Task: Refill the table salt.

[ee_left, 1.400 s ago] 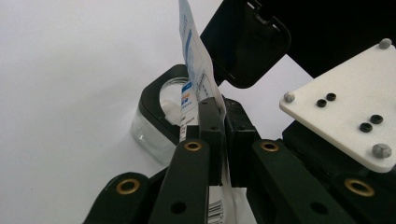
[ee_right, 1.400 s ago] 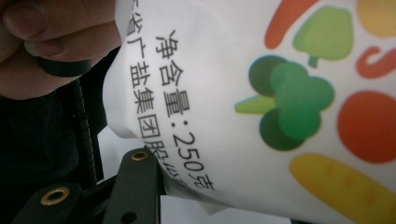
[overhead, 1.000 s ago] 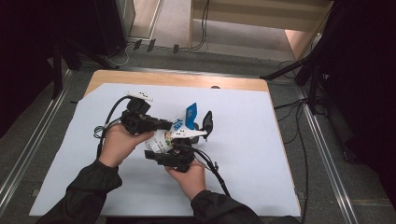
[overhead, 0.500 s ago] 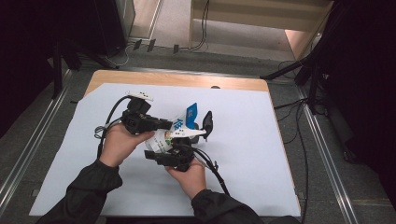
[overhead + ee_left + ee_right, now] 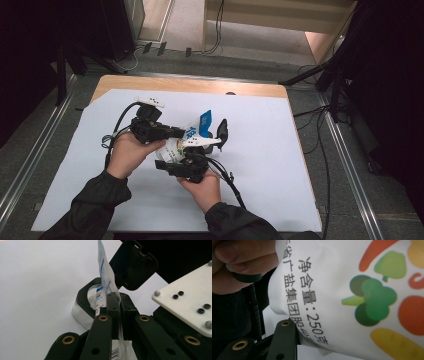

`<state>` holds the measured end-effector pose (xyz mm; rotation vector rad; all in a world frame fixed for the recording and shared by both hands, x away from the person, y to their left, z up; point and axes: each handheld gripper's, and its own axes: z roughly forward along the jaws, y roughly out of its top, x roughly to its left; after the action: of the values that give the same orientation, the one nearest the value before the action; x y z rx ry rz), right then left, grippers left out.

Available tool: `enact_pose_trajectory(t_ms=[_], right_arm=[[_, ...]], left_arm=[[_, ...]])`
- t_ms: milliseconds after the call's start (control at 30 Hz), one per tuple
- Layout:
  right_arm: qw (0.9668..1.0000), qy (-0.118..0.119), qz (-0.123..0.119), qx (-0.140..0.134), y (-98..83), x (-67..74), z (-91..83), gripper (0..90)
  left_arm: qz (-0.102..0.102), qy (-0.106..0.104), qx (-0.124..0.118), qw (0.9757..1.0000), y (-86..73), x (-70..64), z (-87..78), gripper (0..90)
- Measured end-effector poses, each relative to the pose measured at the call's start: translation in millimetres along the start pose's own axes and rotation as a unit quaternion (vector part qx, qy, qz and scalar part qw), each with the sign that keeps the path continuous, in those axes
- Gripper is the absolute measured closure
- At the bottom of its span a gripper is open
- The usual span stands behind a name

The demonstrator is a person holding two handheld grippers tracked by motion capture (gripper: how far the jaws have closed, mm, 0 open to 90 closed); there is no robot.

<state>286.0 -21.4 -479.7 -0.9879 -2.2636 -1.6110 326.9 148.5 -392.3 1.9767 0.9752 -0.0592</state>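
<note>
Two grippers share one load over the white paper sheet (image 5: 280,165) that covers the wooden table (image 5: 190,85): a soft white salt bag (image 5: 176,146) printed with bright vegetables. The left gripper (image 5: 117,305) has its jaws fully closed on the bag's flat blue-and-white top edge, the thin film (image 5: 103,272) standing up between them like a sail. The right gripper (image 5: 187,162) clamps the plump body of the pouch from below, its jaws partly closed around the bulge; in the right gripper view the glossy printed skin of the bag (image 5: 352,297) presses close to the lens.

Just beyond the bag stands a small clear container (image 5: 83,307) with a black rim and a hinged black lid (image 5: 133,265) flipped up — rounded corners, matte plastic, glassy walls.

The step in hand looks like pouring salt into that container, or readying the bag's mouth for it. To do it well, the left pinch should hold near the corner so the film stays taut and does not fold shut, while the right lifts and tips the body slowly — fine grains run all at once. The mouth should sit over the opening, clear of the raised lid, which could be knocked shut. Slick film slips easily, so steady pressure matters more than force.
</note>
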Motion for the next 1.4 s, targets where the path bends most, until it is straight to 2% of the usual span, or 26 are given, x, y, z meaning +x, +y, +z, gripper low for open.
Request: enact_pose_trajectory(t_ms=[200,400,833,1067,1167,1267,1400], right_arm=[[1.0000,0.004,-0.004,0.004,1.2,0.0,0.2,57.5],[0.9999,-0.002,-0.012,0.004,2.5,2.2,0.6,56.6],[1.0000,0.004,-0.004,0.006,3.4,1.1,1.6,56.4],[0.9999,0.006,-0.006,0.008,4.8,1.7,1.1,56.6],[0.9999,0.008,-0.004,0.010,4.6,1.1,1.5,56.5],[0.9999,0.010,-0.003,0.010,4.6,0.5,1.6,56.5],[0.9999,0.009,-0.004,0.009,5.0,-0.5,0.8,56.5]], left_arm=[[0.000,0.002,0.001,1.0000,0.4,0.3,-0.1,89.3],[0.001,0.002,-0.002,1.0000,1.2,-0.3,-0.6,89.3],[0.001,0.005,0.002,1.0000,1.6,-0.9,-0.2,89.3],[-0.007,0.003,0.004,1.0000,3.1,-1.1,-1.0,89.3],[-0.007,0.006,0.013,0.9999,4.1,-0.3,-0.7,89.3],[-0.017,0.005,0.013,0.9998,4.5,0.4,-0.7,89.3],[-0.017,0.007,0.010,0.9998,5.3,-0.7,-0.3,89.3]])
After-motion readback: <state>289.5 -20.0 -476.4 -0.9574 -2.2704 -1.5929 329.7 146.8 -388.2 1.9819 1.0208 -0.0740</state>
